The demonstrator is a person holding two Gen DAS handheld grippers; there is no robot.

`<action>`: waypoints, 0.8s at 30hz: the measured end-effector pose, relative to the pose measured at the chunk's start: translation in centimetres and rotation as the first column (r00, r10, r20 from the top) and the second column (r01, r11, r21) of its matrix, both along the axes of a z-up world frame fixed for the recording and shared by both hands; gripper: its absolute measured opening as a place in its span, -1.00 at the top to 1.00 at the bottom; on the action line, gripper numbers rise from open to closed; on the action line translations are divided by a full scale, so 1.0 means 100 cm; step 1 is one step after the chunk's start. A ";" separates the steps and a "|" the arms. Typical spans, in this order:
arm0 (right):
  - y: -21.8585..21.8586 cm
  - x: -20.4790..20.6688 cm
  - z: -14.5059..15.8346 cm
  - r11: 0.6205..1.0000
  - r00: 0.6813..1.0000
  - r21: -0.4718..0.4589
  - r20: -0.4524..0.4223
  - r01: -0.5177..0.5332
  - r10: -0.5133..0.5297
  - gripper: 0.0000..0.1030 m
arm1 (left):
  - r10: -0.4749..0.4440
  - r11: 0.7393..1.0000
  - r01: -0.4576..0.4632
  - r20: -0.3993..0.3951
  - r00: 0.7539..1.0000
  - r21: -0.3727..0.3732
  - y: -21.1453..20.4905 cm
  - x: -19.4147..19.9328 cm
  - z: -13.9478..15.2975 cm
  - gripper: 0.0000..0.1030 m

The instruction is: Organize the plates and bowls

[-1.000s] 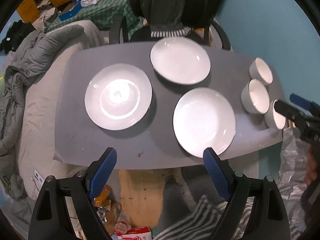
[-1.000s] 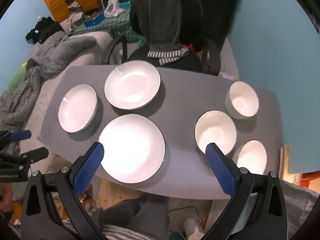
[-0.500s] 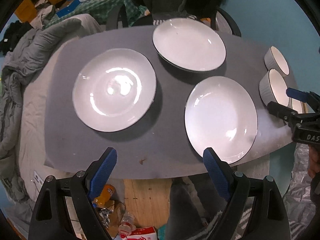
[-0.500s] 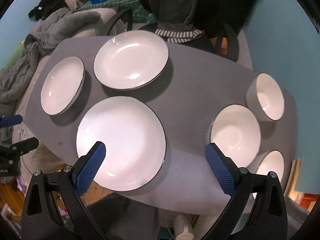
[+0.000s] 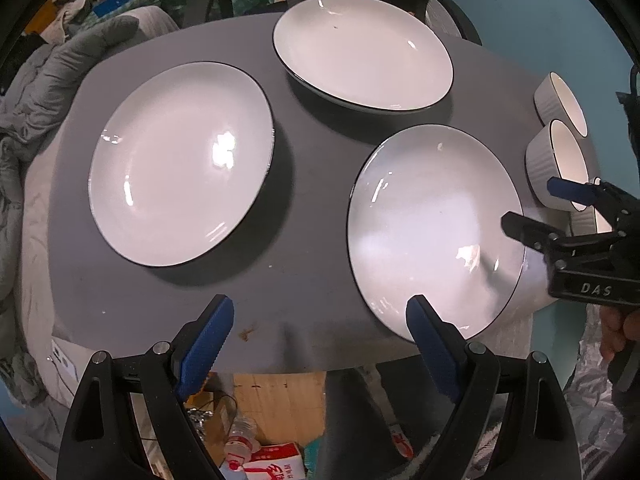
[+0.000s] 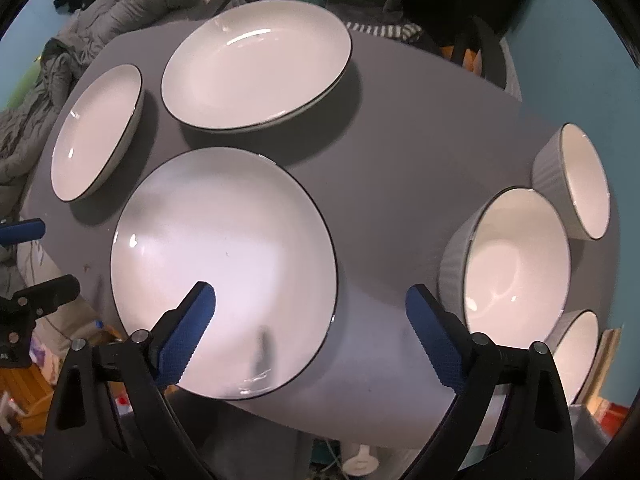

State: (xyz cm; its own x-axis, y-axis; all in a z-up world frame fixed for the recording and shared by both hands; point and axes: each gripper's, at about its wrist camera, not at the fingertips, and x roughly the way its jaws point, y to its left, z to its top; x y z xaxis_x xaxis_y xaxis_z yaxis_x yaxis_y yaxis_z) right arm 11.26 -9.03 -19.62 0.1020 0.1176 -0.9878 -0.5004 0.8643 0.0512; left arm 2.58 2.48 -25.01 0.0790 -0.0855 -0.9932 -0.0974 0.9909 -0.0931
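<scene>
Three white plates and three ribbed white bowls are laid out on the grey table (image 5: pixel 312 184). The left plate (image 5: pixel 180 164), the far plate (image 5: pixel 364 50) and the near plate (image 6: pixel 222 272) are set apart from one another. The bowls (image 6: pixel 516 264) are grouped at the right end of the table. The left gripper (image 5: pixel 320 336) is held wide open at the near table edge. The right gripper (image 6: pixel 310 320) is held wide open above the near plate's rim, and nothing is gripped.
</scene>
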 end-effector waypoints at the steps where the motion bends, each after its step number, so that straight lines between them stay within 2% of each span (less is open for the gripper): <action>1: 0.000 0.000 -0.002 1.000 1.000 -0.001 -0.003 -0.002 0.002 -0.86 | 0.000 1.000 0.000 -0.005 1.000 -0.006 0.000 0.001 -0.002 -0.74; 4: 0.001 0.003 -0.010 1.000 1.000 -0.009 -0.015 -0.008 0.008 -0.85 | 0.006 1.000 -0.006 -0.020 1.000 -0.006 -0.001 0.005 -0.010 -0.74; 12: 0.003 -0.003 -0.027 1.000 0.998 -0.013 -0.053 -0.024 0.023 -0.45 | 0.031 0.999 -0.032 -0.050 0.998 -0.028 0.000 0.007 -0.019 -0.73; 13: 0.004 -0.004 -0.028 1.000 0.998 -0.013 -0.056 -0.026 0.026 -0.40 | 0.030 0.999 -0.032 -0.055 0.998 -0.027 0.001 0.007 -0.021 -0.66; 14: 0.004 -0.005 -0.030 1.000 0.998 -0.008 -0.062 -0.028 0.027 -0.29 | 0.032 0.999 -0.034 -0.061 0.998 -0.027 0.003 0.007 -0.022 -0.58; 19: -0.001 -0.006 -0.035 1.000 0.994 0.012 -0.108 -0.025 0.027 0.17 | 0.051 0.998 -0.054 -0.091 0.995 -0.034 0.004 0.013 -0.030 -0.51; 21: -0.001 -0.008 -0.038 0.999 0.992 0.019 -0.123 -0.034 0.036 0.43 | 0.056 0.998 -0.059 -0.103 0.993 -0.035 0.007 0.017 -0.033 -0.40; 24: -0.003 -0.012 -0.040 0.999 0.989 0.015 -0.141 -0.038 0.040 0.47 | 0.060 0.997 -0.064 -0.108 0.992 -0.035 0.011 0.020 -0.035 -0.26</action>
State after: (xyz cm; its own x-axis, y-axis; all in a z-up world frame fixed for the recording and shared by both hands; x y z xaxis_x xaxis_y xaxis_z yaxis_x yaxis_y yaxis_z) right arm 10.09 -9.31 -23.66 -0.0436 0.1312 -0.9904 -0.5208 0.8430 0.1346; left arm 4.55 3.60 -28.53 -0.0212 -0.1220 -0.9923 -0.1701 0.9785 -0.1166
